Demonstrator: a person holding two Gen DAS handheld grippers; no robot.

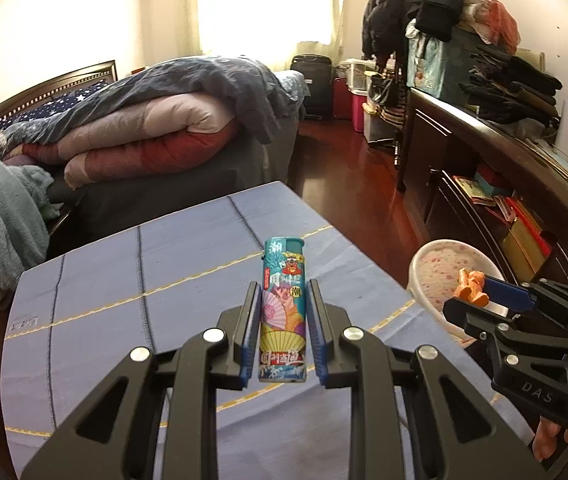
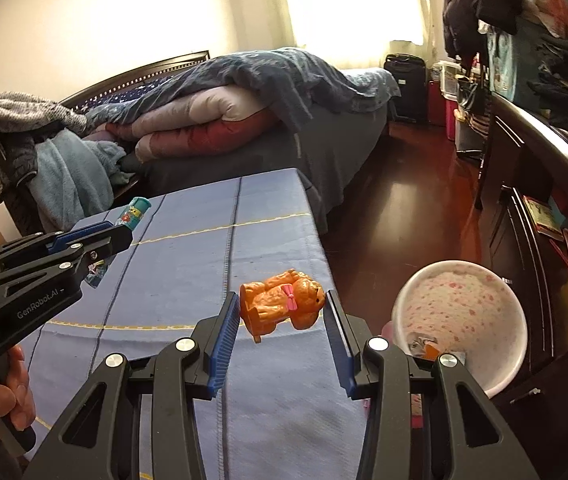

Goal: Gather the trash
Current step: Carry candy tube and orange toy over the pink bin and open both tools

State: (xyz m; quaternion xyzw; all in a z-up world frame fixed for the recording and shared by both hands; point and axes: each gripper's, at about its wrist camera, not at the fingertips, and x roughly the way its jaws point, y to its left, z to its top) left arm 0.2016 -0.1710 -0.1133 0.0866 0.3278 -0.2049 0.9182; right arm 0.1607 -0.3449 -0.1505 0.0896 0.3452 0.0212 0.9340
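My left gripper point(image 1: 281, 286) is shut on a teal lighter point(image 1: 284, 304) with a colourful printed wrap, held upright above the blue tablecloth point(image 1: 123, 280). The right wrist view shows the same lighter point(image 2: 136, 211) poking out of the left gripper point(image 2: 117, 230) at the left. An orange toy dog point(image 2: 284, 302) with a pink bow lies on its side between the pads of my right gripper point(image 2: 281, 295), which is shut on it over the table's right edge. From the left wrist, the right gripper point(image 1: 480, 294) and the toy point(image 1: 471, 285) appear in front of the bin.
A white bin point(image 2: 518, 344) with a pink-flowered liner stands on the floor right of the table, with some scraps point(image 2: 424, 347) inside. A bed piled with quilts point(image 1: 143, 132) lies beyond the table. A dark cluttered sideboard point(image 1: 484, 132) runs along the right.
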